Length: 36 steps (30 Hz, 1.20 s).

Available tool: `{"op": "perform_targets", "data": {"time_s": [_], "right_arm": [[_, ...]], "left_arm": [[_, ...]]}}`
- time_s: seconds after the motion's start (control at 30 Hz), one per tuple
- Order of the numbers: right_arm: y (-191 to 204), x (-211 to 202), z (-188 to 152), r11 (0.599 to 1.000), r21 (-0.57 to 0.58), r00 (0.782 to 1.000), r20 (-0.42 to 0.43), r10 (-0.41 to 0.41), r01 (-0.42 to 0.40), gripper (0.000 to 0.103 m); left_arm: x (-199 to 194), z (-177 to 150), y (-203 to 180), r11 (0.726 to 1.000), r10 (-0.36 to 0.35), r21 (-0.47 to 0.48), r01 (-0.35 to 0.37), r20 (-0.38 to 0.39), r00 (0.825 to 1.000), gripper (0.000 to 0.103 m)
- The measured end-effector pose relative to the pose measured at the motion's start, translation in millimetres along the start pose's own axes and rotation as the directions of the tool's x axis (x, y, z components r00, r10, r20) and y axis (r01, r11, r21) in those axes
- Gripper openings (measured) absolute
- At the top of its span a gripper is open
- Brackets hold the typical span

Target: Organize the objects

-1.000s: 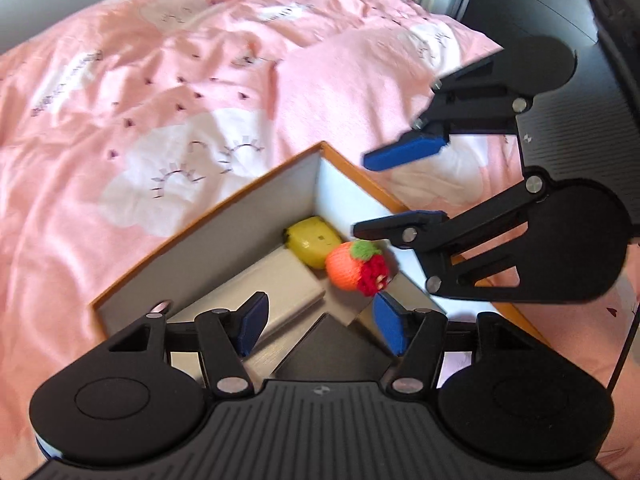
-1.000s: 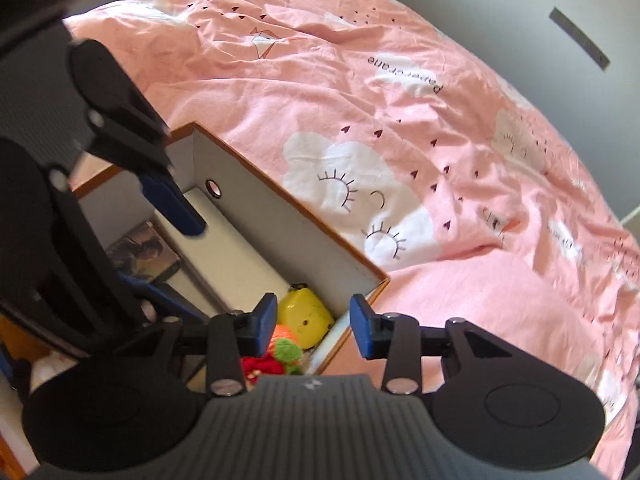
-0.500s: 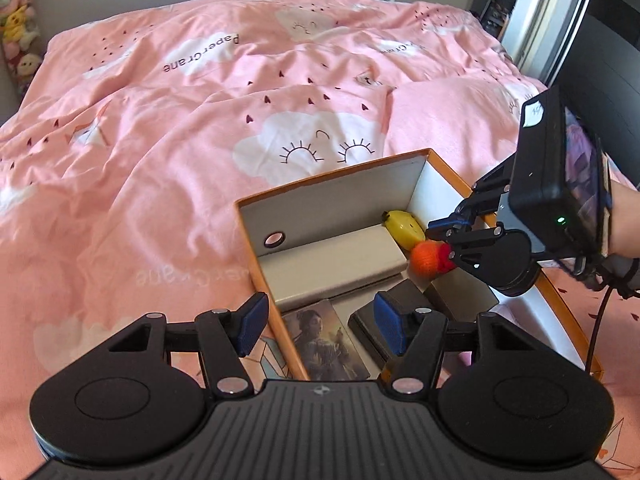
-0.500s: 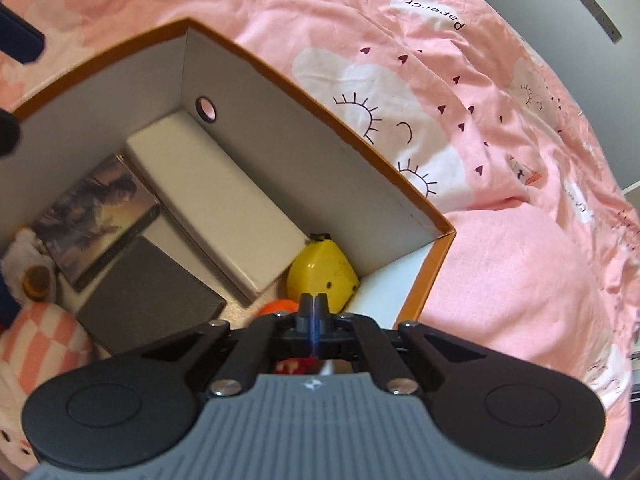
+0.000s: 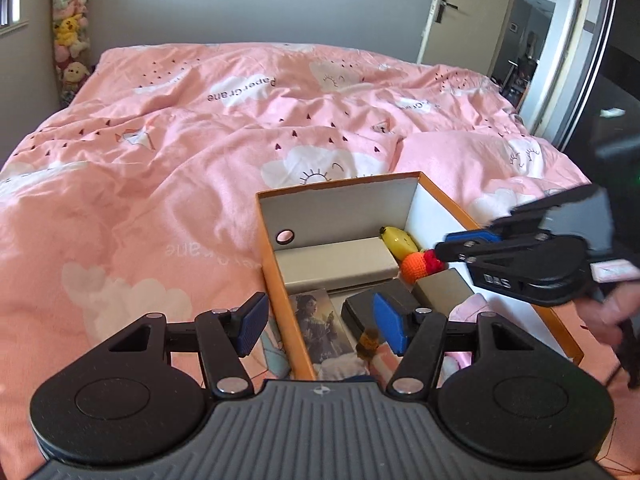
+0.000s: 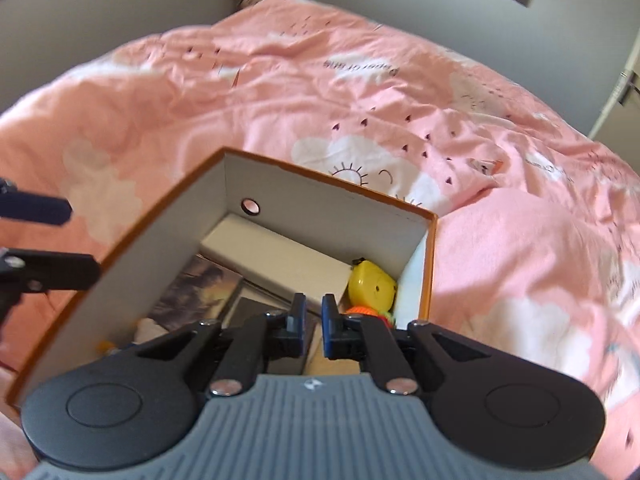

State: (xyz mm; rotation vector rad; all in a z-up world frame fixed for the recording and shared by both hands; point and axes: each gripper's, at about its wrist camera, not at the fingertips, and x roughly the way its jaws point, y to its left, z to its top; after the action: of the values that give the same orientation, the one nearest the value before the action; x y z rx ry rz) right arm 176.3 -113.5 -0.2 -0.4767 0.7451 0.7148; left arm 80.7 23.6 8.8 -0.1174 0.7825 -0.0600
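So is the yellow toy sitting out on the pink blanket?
No, the yellow toy lies inside the orange box, in its far corner beside the orange knitted toy.

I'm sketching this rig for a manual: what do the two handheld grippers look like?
Both match: the left gripper and right gripper have black linkage fingers, blue ribbed pads, silver pivot screws and a grey ribbed base. The right gripper's side bears white lettering, and a thin black cable hangs below it.

A pink cloud-print duvet [image 5: 200,168] covers the bed below grey walls [image 5: 192,4] and a white door [image 5: 460,12].
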Motion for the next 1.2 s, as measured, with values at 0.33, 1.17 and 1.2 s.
{"op": "perform_targets", "data": {"time_s": [0.33,1.17,1.2], "right_arm": [[36,-74,-56,0.972,0.233,0.987,0.145,-0.071,0.036,0.047],[95,-84,-109,0.940,0.306,0.952,0.214,-0.220,0.148,0.085],[95,-84,-109,0.939,0.307,0.951,0.213,-0.226,0.154,0.085]], "left_arm": [[-29,-28,-5,0.998,0.052,0.043,-0.055,0.082,0.995,0.075],[-42,-72,2,0.996,0.060,0.053,-0.067,0.135,0.989,0.080],[-41,-73,2,0.996,0.062,0.049,-0.069,0.132,0.989,0.080]]}}
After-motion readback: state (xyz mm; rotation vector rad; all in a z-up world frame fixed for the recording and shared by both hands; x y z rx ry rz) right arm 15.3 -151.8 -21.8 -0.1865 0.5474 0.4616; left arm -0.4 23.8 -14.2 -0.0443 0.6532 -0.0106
